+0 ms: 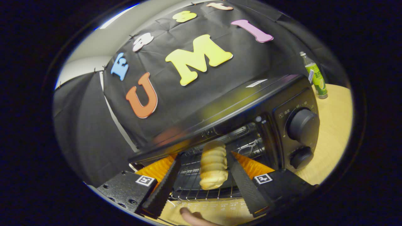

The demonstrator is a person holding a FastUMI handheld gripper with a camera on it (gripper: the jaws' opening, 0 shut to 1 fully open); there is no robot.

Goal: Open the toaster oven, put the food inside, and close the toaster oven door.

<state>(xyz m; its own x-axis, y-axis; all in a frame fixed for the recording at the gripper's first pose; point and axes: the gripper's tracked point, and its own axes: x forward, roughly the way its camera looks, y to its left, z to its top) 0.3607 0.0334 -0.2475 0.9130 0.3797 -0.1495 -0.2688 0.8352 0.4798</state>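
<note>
The black toaster oven (pixel 251 97) stands tilted in my view, its door down and the chamber exposed. A pale ridged bread roll (pixel 213 166) lies lengthwise on the wire rack (pixel 188 185) at the front of the chamber. My gripper (pixel 204 156) is open, with one finger on either side of the roll. The right finger's tip is close beside the roll; the left finger stands clearly apart from it. Whether the right finger touches the roll I cannot tell.
Two dark knobs (pixel 303 125) (pixel 301 157) sit on the oven's right panel. A green bottle (pixel 317 78) stands on the wooden table (pixel 337 125) beyond the oven's right side. A person's fingertip (pixel 191 216) shows below the rack, near the lowered door.
</note>
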